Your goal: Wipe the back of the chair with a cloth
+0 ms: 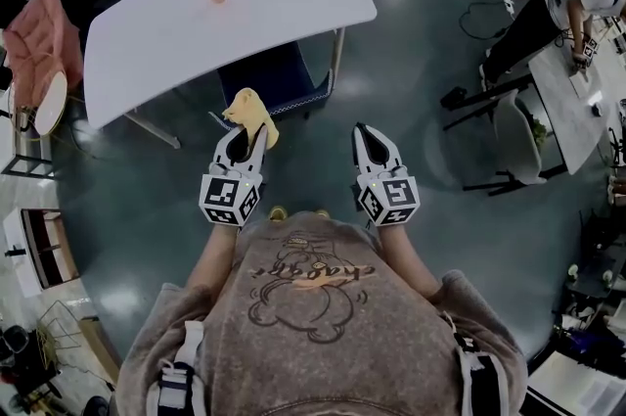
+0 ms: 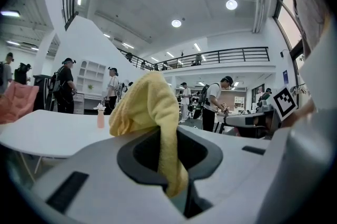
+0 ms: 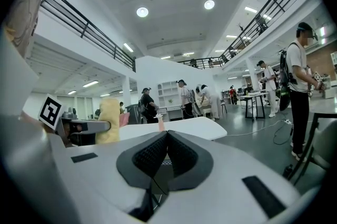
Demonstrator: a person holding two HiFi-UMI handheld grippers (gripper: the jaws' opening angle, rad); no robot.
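Approach step, I judge: the left hand-held gripper [image 1: 243, 138] is clamped on the yellow cloth [image 1: 250, 109], just short of the blue chair [image 1: 279, 77] tucked under the white counter [image 1: 147, 42]. The right hand-held gripper [image 1: 371, 140], also near the chair, is closed on nothing. Next, the cloth needs carrying forward onto the chair's back.

The yellow cloth [image 2: 150, 112] is seen to be a soft, napped fabric, matt and loosely creased. The shells of the left gripper [image 1: 243, 138] and the right gripper [image 3: 167, 146] are formed of smooth, matt light-grey plastic; the right gripper's black pads [image 3: 150, 157] are finely ridged and rubber-like. The white counter [image 1: 245, 13] is topped with a smooth, faintly sheened board and carried on thin metal legs [image 1: 337, 52]. The dark blue chair [image 1: 279, 76] is covered in matt fabric. The grey floor [image 1: 411, 101] is polished and glossy, with lights mirrored in it.
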